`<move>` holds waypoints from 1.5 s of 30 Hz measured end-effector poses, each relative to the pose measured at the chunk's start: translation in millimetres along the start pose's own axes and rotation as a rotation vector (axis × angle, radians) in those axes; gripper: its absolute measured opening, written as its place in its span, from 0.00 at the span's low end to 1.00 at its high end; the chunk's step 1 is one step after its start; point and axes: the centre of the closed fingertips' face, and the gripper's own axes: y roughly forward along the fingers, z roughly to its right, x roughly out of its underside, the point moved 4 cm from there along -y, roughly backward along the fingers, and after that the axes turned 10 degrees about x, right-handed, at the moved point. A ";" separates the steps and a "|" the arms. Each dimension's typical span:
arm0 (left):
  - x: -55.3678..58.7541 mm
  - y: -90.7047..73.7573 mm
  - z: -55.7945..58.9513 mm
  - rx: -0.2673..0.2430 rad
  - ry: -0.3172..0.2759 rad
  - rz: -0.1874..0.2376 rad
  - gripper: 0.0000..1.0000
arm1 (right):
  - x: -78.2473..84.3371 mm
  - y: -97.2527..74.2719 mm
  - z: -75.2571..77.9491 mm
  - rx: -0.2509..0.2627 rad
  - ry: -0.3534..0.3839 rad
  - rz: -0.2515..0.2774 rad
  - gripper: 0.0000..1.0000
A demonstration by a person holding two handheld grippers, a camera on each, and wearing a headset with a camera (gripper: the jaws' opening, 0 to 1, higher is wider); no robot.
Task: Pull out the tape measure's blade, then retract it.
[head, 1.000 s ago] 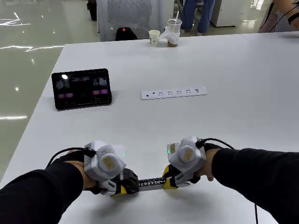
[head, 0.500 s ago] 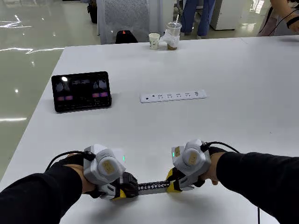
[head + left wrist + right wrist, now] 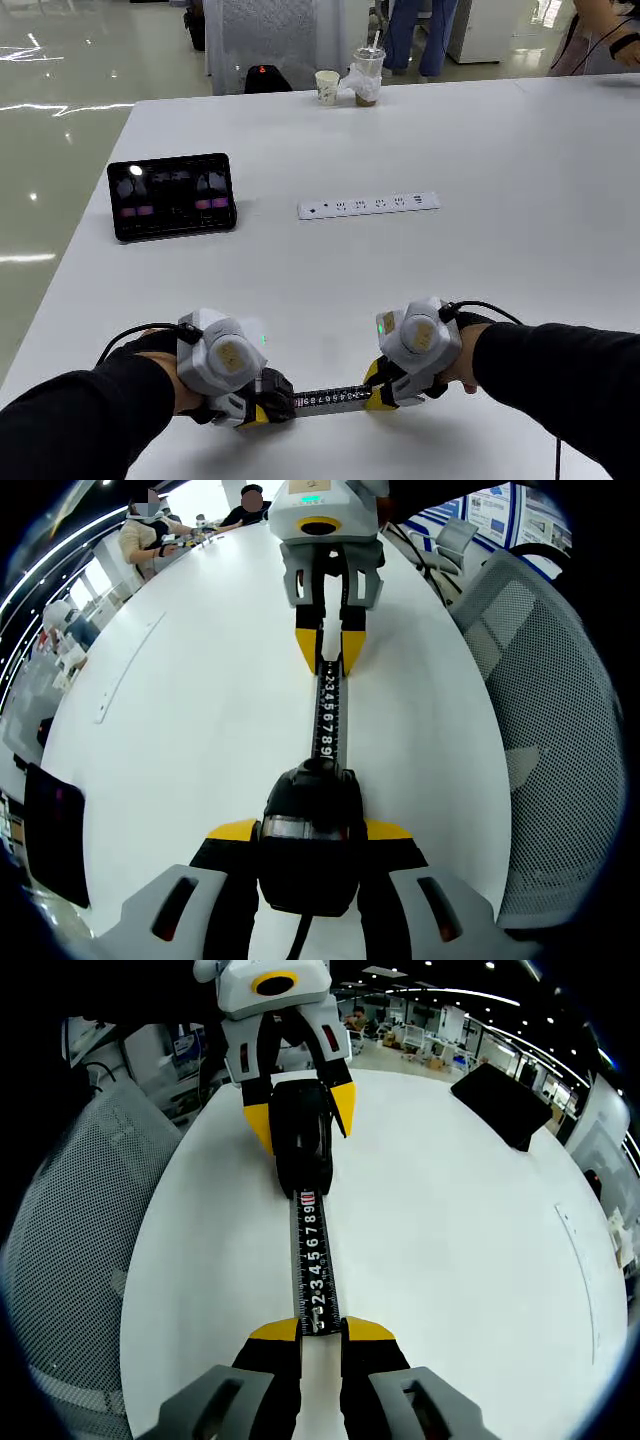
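- A dark tablet (image 3: 172,195), a flat rectangle with a lit glossy screen, stands propped on the left part of the smooth white desk (image 3: 520,200). It is well apart from both grippers.
- The left gripper (image 3: 310,830) has a grey plastic body and yellow-tipped jaws, and it sits near the front edge of the desk. Its 2 jaws are clamped on the sides of the tape measure case (image 3: 312,865), a rounded black housing that rests on the desk.
- A paper cup (image 3: 327,86) stands by the far edge of the desk. Just to its right is a clear plastic cup (image 3: 368,72) with a straw. Both are far from the work.
- The blade (image 3: 314,1260) is a thin, stiff black strip printed with white numerals 1 to 9. It runs straight out of the case's mouth and lies low along the desk between the 2 grippers.
- A white power strip (image 3: 368,205), long and narrow with a row of sockets, lies flat mid-desk. It is beyond the blade and well apart from it.
- The right gripper (image 3: 320,1332) has the same grey body and yellow tips, and it faces the left one head-on. Its 2 jaws are pinched together on the blade's free end, at the low numerals.
- A grey mesh chair back (image 3: 545,730), finely perforated and curved, stands just beside the desk's near edge in the left gripper view.
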 end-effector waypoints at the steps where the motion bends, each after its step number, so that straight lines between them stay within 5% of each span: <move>1: 0.0 0.0 0.1 0.000 0.001 -0.001 0.32 | 1.1 -0.7 0.1 0.000 0.000 -0.001 0.11; 45: -0.4 0.5 -0.2 -0.002 0.001 -0.003 0.32 | 30.8 -21.1 6.6 0.007 0.001 -0.024 0.11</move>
